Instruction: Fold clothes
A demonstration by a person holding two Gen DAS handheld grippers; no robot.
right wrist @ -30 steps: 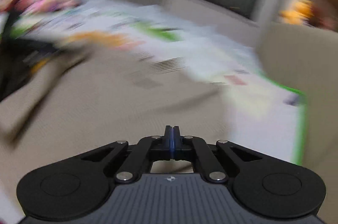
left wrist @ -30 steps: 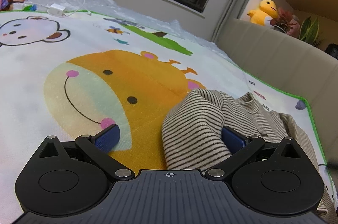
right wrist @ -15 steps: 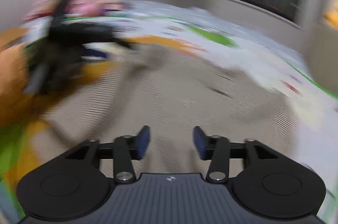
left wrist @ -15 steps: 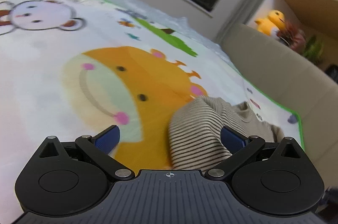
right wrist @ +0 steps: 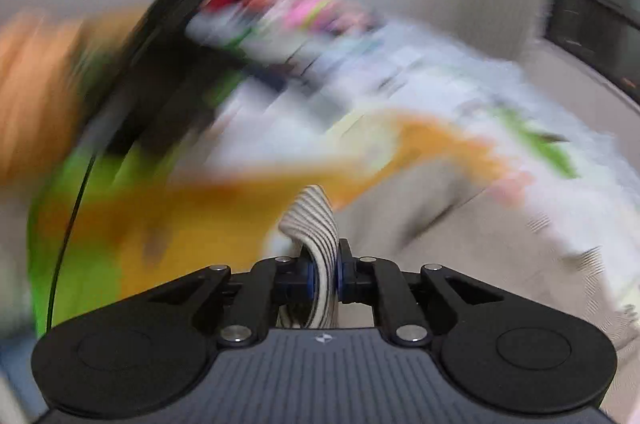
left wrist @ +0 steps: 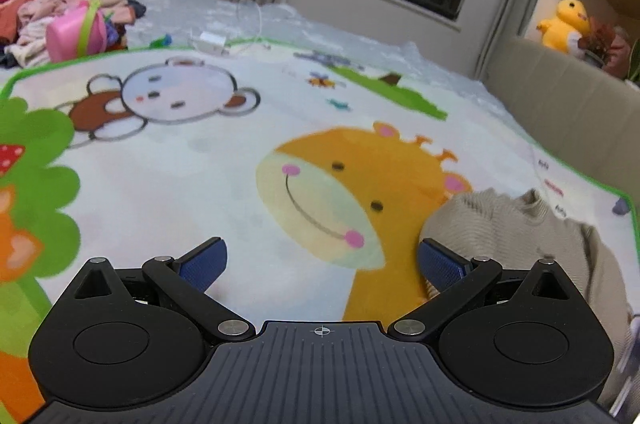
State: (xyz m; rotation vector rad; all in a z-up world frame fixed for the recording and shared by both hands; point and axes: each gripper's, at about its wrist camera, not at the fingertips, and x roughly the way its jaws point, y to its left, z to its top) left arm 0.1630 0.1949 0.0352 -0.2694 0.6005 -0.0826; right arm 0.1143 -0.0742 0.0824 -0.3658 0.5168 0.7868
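Right tool (right wrist: 323,274) just closed, pinching striped garment (right wrist: 316,224) fold; left tool (left wrist: 322,264) open, garment beside right pad

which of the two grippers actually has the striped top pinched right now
The right gripper: a fold of the striped top is clamped between its pads. The left gripper stands wide open, holding nothing.

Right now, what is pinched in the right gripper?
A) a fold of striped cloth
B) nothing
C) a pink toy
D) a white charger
A: in the right wrist view the right gripper has its blue pads closed on a fold of striped cloth that sticks up between them.
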